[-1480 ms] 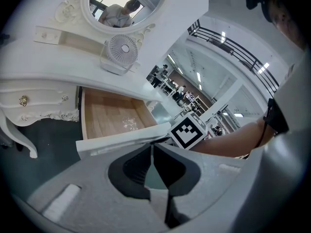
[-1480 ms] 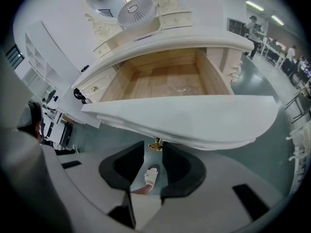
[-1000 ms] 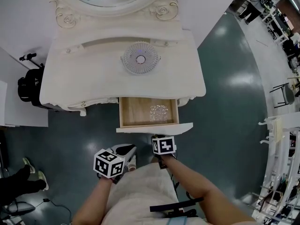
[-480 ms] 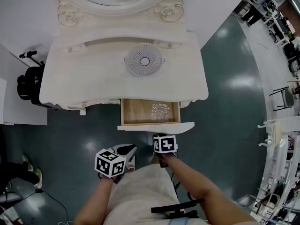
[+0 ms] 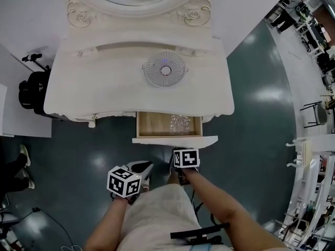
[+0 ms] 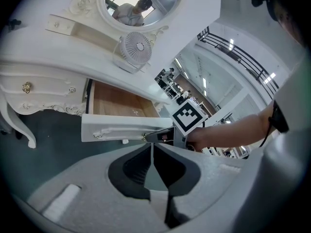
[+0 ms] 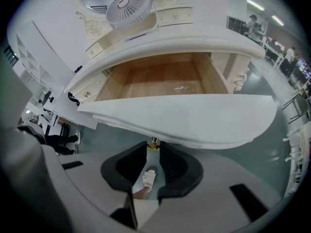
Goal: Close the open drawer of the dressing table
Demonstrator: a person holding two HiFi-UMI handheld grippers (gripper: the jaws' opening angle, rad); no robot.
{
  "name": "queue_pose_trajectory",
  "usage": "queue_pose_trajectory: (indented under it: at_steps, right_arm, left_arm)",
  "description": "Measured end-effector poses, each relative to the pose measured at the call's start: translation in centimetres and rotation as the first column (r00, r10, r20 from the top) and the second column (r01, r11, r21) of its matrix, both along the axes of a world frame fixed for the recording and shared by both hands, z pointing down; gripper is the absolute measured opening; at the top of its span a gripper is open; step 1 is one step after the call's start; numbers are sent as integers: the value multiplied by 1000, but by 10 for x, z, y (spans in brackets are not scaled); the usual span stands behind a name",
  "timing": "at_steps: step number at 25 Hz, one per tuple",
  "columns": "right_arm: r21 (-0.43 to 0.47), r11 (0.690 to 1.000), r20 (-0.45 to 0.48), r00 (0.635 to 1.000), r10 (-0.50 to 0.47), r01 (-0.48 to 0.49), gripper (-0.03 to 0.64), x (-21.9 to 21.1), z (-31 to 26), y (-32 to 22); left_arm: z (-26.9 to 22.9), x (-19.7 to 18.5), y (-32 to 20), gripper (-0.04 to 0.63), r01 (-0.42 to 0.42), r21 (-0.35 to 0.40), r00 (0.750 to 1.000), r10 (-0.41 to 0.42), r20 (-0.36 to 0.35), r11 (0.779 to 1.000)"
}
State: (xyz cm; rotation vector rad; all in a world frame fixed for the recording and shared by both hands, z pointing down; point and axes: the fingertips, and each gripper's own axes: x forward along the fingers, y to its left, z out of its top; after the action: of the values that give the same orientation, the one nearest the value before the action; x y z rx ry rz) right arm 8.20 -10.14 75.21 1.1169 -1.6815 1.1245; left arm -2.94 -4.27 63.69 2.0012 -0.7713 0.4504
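Brass knob (image 7: 154,141) between closing jaws

The right gripper (image 7: 154,150) points steeply down, and its jaws are closing with the small knob between their tips. Just beyond them the white-fronted drawer (image 7: 184,118) stands partly out of the dressing table (image 5: 104,90). Its wooden floor shows, with a clear crinkled item (image 5: 179,123) lying inside. Farther beyond, a round white fan (image 5: 165,68) sits on the tabletop. To the left of that claw, the left gripper (image 6: 153,147) hangs short of the drawer front, jaws pressed together with nothing between them.
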Motion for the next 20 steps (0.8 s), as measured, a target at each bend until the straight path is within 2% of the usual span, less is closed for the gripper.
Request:
queue_pose_trajectory:
  at_steps: [20]
  right_arm:
    - [35,999,-20,1000,-7,8,91,-3,-2,-31]
  left_arm:
    - [7,-5,-13,11,11,-16,1000,-11,5,1000]
